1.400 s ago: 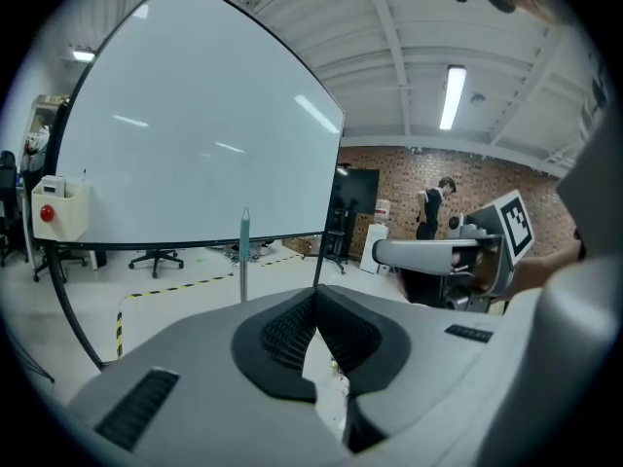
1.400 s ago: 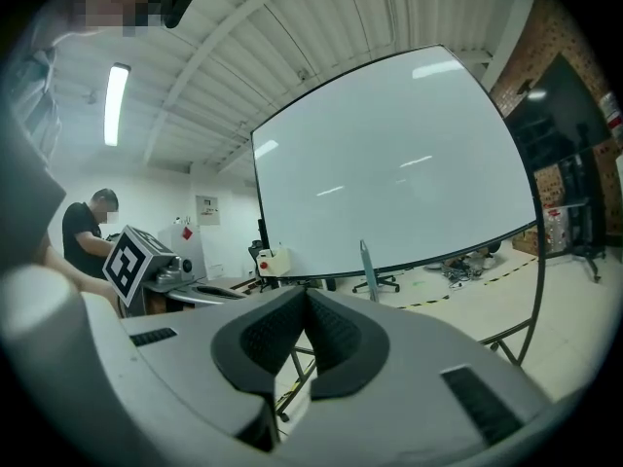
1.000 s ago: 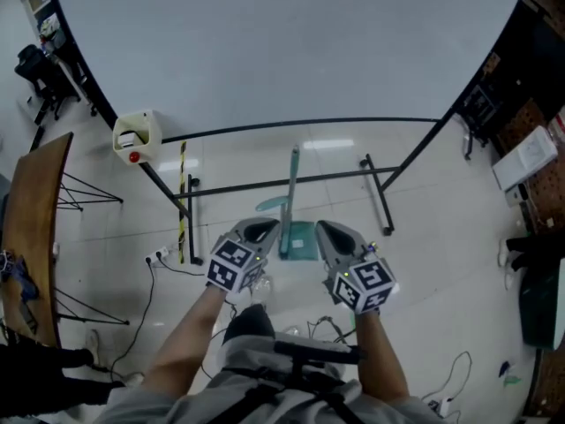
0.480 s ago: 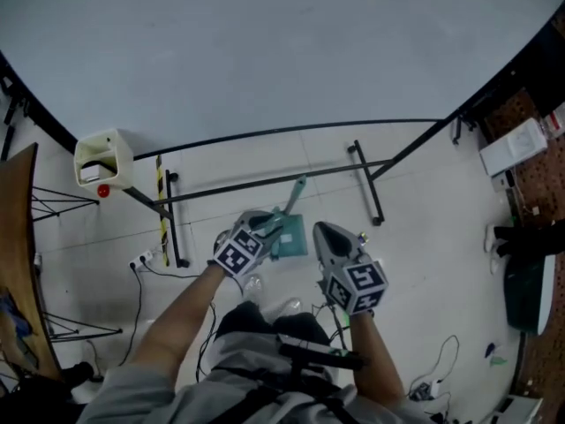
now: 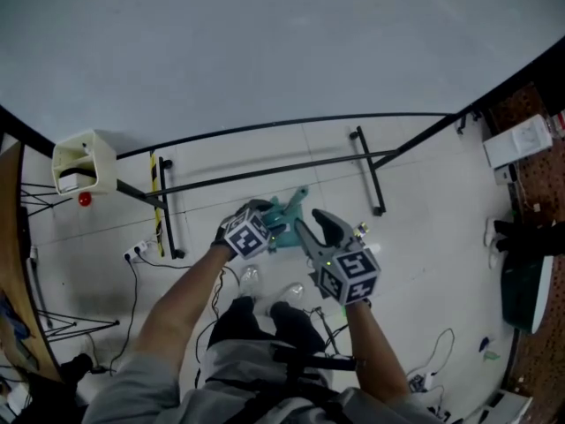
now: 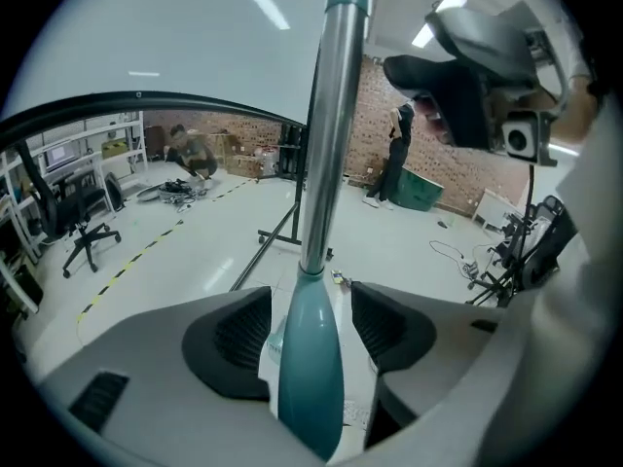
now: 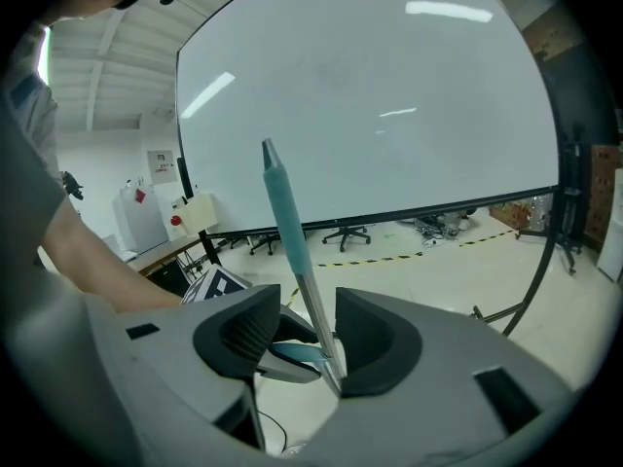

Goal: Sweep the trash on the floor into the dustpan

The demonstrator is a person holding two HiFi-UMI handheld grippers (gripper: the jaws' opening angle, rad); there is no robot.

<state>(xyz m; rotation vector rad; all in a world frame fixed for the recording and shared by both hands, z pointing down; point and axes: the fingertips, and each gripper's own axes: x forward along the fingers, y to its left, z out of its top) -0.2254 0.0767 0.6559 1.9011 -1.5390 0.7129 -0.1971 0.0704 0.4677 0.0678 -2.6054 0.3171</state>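
Just in front of the whiteboard stand (image 5: 265, 177), the teal dustpan set (image 5: 287, 212) leans on the floor with both grippers at its long handles. The left gripper (image 6: 310, 300) has just been opening its jaws, which stand wide around the thick handle (image 6: 326, 163) without pinching it. The right gripper (image 7: 310, 300) has just been opening too, with the thin pole (image 7: 287, 217) loose between its pads. Both look like light, stiff, smooth metal tubes that would swivel or slide in a pinch, so the teal plastic sleeves seem the surer places to clamp; which one carries the broom I cannot tell.
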